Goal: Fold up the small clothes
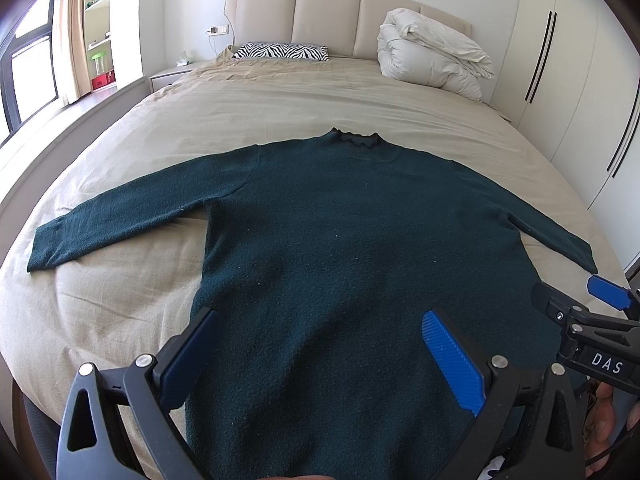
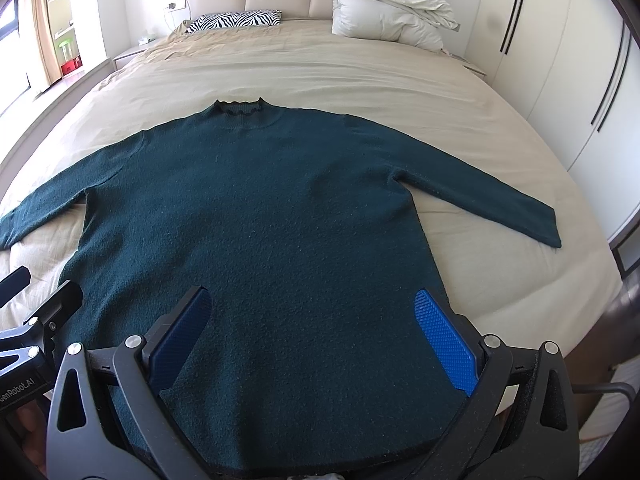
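We hold the left tool and the right tool side by side above the near hem of the sweater, each spread wide with nothing between its blue pads. The dark green sweater lies flat on the bed, hem toward us, collar away, both sleeves stretched out to the sides. Beyond it the beige cover is bare up to a zebra pillow and a folded white duvet against the headboard.
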The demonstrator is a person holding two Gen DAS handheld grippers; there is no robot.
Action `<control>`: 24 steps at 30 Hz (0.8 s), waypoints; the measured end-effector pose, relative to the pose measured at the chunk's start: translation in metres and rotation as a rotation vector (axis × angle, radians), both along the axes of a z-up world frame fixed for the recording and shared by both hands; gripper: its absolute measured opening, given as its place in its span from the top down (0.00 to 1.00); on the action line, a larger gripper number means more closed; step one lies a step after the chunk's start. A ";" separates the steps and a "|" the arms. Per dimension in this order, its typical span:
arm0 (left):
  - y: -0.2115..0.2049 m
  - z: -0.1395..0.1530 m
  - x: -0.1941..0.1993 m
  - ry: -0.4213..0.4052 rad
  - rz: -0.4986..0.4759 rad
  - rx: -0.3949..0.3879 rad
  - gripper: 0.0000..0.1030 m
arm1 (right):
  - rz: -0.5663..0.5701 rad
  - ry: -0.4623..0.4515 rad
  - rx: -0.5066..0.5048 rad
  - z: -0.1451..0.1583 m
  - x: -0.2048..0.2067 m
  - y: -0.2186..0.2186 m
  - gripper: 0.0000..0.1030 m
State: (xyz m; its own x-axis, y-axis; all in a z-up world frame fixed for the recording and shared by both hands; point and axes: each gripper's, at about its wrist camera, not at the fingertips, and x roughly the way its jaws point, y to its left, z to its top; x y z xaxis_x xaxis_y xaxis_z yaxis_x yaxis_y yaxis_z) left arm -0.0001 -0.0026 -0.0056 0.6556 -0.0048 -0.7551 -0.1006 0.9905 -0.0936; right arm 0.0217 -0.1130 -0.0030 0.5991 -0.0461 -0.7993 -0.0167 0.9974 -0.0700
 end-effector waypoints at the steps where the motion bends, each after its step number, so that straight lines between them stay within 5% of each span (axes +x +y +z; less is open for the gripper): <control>1: -0.001 0.000 0.000 0.000 0.001 0.000 0.00 | 0.001 0.000 0.000 0.000 0.000 0.000 0.00; 16: 0.004 -0.004 -0.006 0.010 0.002 -0.045 0.00 | -0.003 0.016 -0.001 -0.007 0.003 0.002 0.00; 24: 0.074 0.002 -0.002 -0.024 0.060 -0.322 0.00 | -0.003 0.004 0.054 -0.007 0.009 0.004 0.00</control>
